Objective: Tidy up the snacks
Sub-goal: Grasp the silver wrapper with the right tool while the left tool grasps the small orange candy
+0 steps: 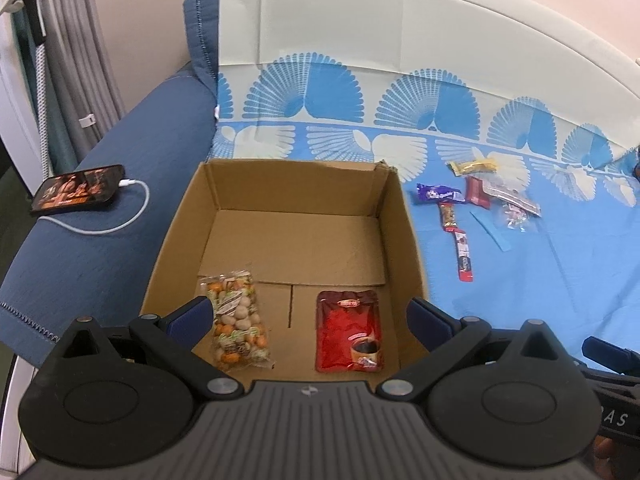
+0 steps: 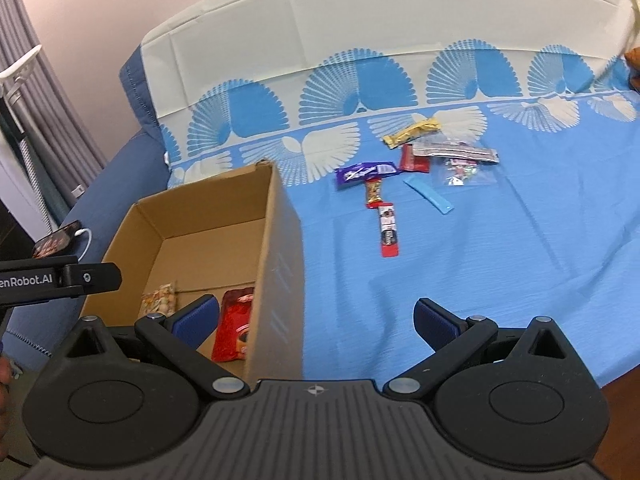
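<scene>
Snack wrappers, a loose cluster led by a long red-and-white stick sachet (image 2: pixel 388 233), lie on the blue fan-printed cloth (image 2: pixel 500 264), well ahead of the right gripper (image 2: pixel 316 320) and right of the open brown cardboard box (image 2: pixel 276 248). The sachet's long axis runs nearly straight away from that gripper, whose jaws stand spread and empty. The left gripper (image 1: pixel 308 316), equally spread and empty, hangs over the box, where a clear bag of coated nuts (image 1: pixel 236 320) and a red foil pouch (image 1: pixel 349 330) already rest. The right gripper is judged nearer.
</scene>
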A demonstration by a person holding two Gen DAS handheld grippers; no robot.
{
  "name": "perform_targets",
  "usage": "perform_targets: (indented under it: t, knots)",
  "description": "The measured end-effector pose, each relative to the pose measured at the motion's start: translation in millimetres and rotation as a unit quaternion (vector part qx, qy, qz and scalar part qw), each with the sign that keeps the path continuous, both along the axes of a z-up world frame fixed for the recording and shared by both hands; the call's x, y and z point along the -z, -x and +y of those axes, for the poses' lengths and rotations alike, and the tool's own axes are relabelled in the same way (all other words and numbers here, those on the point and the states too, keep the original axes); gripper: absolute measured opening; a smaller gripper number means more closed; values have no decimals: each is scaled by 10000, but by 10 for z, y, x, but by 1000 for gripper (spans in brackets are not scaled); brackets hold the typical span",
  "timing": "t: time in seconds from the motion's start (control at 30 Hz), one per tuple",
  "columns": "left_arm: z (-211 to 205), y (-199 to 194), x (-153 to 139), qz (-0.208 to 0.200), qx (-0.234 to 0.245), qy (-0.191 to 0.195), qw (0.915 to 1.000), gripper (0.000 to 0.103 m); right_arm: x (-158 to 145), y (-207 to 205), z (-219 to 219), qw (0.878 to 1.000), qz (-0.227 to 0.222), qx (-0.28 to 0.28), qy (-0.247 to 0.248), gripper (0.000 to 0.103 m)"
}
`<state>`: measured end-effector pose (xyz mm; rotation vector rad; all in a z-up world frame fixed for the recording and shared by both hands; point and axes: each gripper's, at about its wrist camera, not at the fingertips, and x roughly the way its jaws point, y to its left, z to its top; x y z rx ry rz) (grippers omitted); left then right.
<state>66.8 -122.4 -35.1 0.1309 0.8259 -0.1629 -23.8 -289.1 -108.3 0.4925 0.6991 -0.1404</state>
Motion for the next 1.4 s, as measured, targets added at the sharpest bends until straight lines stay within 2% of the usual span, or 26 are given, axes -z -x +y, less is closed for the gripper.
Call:
perform_targets:
  t: [0.23, 0.43, 0.6, 0.8, 0.93, 1.07, 1.13, 1.27, 1.4]
  knots:
    - [-227, -153, 4, 61, 152, 9, 9999, 103, 102, -26, -242, 9997, 67, 215, 21, 103]
    - [-535, -434, -1, 244, 362, 137, 9990, 103, 206, -73, -627, 9980, 99, 605, 121, 103]
    - [-903, -735, 14, 235, 550, 66, 9982, 103, 395, -196, -1070, 9950, 201, 967, 146, 103]
    - [-1479, -1186, 111, 456, 954, 99, 9943, 103, 666, -394, -1565, 9908, 389, 1284, 177, 103]
    - [-1920, -1601, 419, 905, 1102, -66, 9898, 103, 889, -649, -1817, 9912, 521, 1187, 284, 103]
    - [-2247, -2033, 833, 1525, 1100, -135, 9821, 103, 1094, -954, -2042, 9913, 609, 1098, 396, 103]
    - [-2349, -2206, 1023, 1693, 1079, -195, 9794, 103, 1170, -1119, -2158, 9916, 588, 1047, 490, 103]
    - [-2559, -2515, 1380, 1923, 1030, -370, 9752, 103, 1278, -1597, -2388, 9915, 479, 675, 1002, 103]
    - [-2705, -2805, 1709, 2176, 873, -439, 9711, 103, 1408, -2132, -2582, 9893, 421, 42, 1395, 103]
